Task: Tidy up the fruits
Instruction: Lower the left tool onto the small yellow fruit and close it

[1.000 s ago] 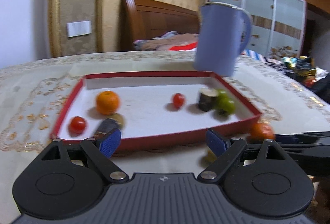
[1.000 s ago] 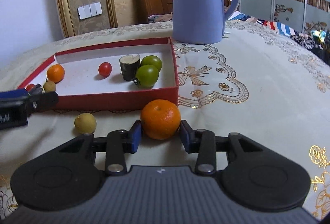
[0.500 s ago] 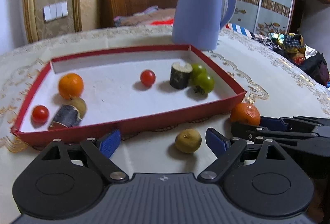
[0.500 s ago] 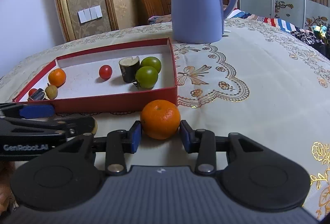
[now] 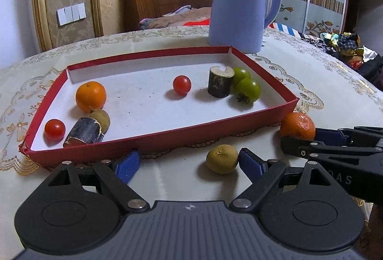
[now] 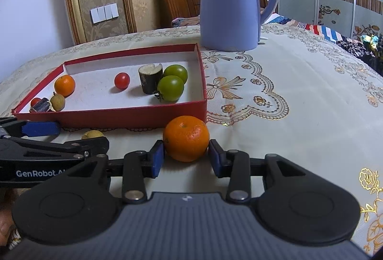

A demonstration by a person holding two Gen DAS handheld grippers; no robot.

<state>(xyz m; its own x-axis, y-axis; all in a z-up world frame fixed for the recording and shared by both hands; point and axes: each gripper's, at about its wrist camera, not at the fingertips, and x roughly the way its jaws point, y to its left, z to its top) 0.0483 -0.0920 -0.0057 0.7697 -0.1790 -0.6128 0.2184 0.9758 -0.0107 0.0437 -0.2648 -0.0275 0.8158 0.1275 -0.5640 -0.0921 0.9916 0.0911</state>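
Observation:
A red tray (image 5: 167, 137) (image 6: 107, 116) holds an orange (image 5: 91, 96), two cherry tomatoes (image 5: 182, 84), two green fruits (image 5: 247, 91), a small brown fruit and two dark cane pieces (image 5: 220, 81). On the tablecloth before it lie a yellow-green fruit (image 5: 222, 158) and an orange (image 6: 186, 138) (image 5: 297, 126). My left gripper (image 5: 189, 164) is open, its right pad next to the yellow-green fruit. My right gripper (image 6: 186, 158) has its pads on both sides of the loose orange, which rests on the cloth.
A tall blue kettle (image 5: 239, 6) (image 6: 229, 1) stands behind the tray's far right corner. The embroidered tablecloth (image 6: 287, 92) stretches to the right. A wooden bed head and a wardrobe are beyond the table.
My left gripper has swung right and come closer to the yellow-green fruit, which now lies between its fingers. The right gripper has stayed at the loose orange.

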